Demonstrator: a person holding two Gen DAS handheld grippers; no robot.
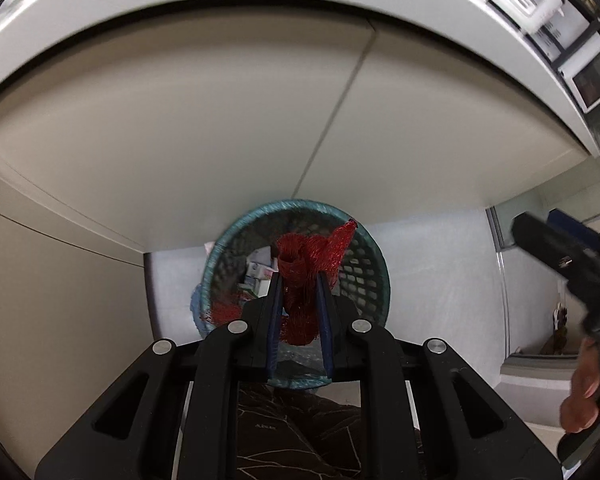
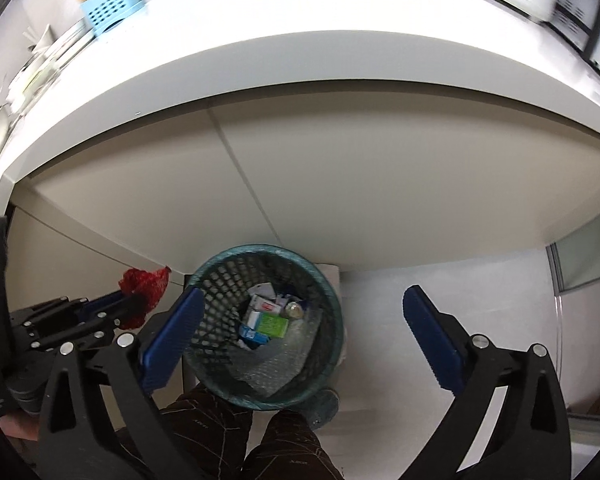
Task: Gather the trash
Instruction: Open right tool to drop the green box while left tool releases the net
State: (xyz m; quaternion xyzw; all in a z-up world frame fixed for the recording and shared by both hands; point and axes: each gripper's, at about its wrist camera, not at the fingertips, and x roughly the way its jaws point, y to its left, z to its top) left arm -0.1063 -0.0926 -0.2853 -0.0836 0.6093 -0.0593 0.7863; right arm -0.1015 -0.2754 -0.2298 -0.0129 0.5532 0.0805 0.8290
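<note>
Left gripper is clamped narrow on a wad of red mesh netting, most of the wad bunched between the blue pads and a loose tail sticking out past the tips. From the left wrist view I have it hanging directly over the mouth of the bin, a teal perforated wastebasket standing on the pale floor at the foot of the cabinet. The netting is above the rim, not yet inside as far as I can judge.

Right gripper stands at full width with nothing between the fingers; it points down at the same bin from the other side. I see nothing in its reach to pick up.

Progress: bin already holds several small cartons, white, blue and one green, plus what looks like a can end and crumpled clear plastic lining the bottom. So earlier trash is in. Remaining, by my judgement: release the netting into the bin, then look for further items. Neither view shows more trash on the floor near the bin.

Writing: carton labels too small and blurred to read. Small pale lettering on the person's dark patterned trousers, not legible. Appliances on the countertop show panels but no readable text.
</note>
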